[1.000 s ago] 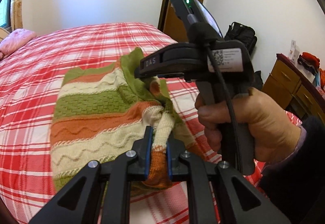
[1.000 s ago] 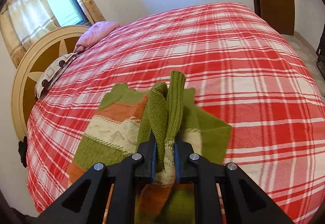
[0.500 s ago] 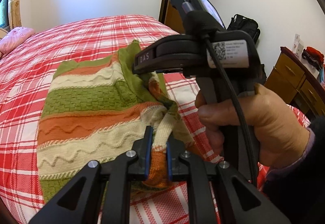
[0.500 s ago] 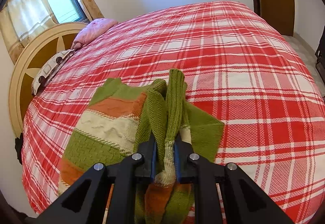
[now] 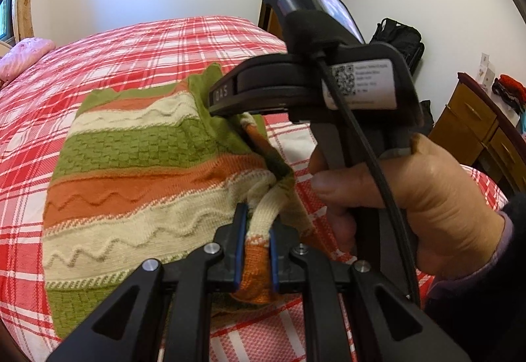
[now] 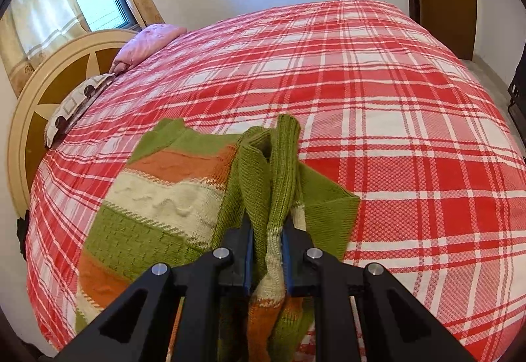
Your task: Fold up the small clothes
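Knitted wool: the striped sweater (image 5: 138, 178) is lying on the red checked bedspread (image 5: 157, 43), green, orange and cream bands showing.
Left view, claw: the left gripper (image 5: 256, 250) is pinching a bunched cream and orange edge of the sweater between its blue pads.
Left view, other hand: the person's hand (image 5: 411, 204) is gripping the handle of the right gripper, whose fingers are reaching into the green part of the knit. The tips are hidden there.
Right view, claw: the right gripper (image 6: 268, 250) is squeezing a thick green and cream fold, which is sticking up past the pads.
Right view, where it is: the sweater (image 6: 157, 201) is sitting near the closest side of the bedspread (image 6: 378, 119), well apart from the pink pillow (image 6: 148, 43).
Doing it well: I think both claws are carrying one side over the middle. Both should be moving together at the same height, keeping the edge straight.
Watch out: the knit is stretchy, so pulling hard is likely making lumps. Let go only when the flap is lying flat.
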